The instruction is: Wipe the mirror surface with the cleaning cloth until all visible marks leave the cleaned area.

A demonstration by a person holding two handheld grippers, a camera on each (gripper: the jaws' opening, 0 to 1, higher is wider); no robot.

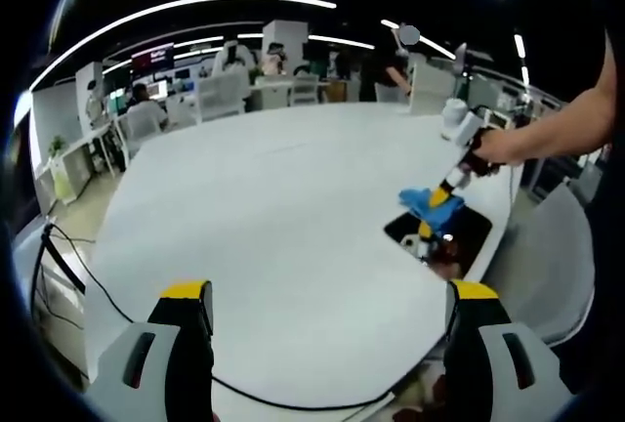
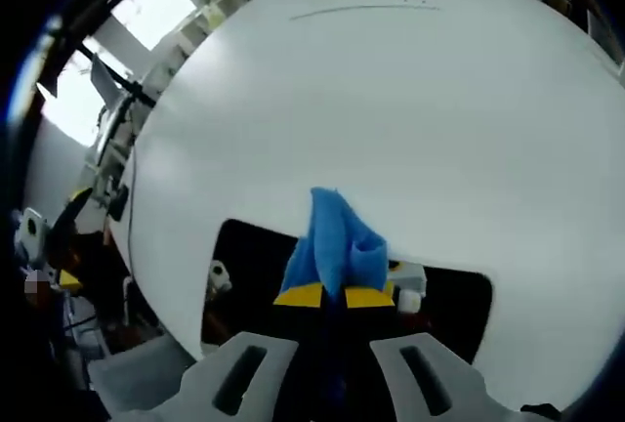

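Note:
The mirror [image 2: 249,261] is a dark rectangular sheet lying flat on the white table [image 2: 391,100], near its edge. My right gripper [image 2: 335,296] is shut on a blue cleaning cloth [image 2: 337,232], which bunches up past the yellow fingertips and rests on the mirror's far edge. In the left gripper view the same cloth [image 1: 430,202] sits over the mirror [image 1: 459,241], with the right gripper [image 1: 451,184] held by a person's hand [image 1: 493,144]. My left gripper [image 1: 329,293] stands open over bare table, well to the left of the mirror, with nothing between its jaws.
A black cable [image 1: 107,300] runs along the table's near left edge. A grey chair [image 1: 547,256] stands past the table's right rim beside the mirror. Desks, chairs and people [image 1: 234,56] fill the far background. The white tabletop [image 1: 273,197] stretches wide.

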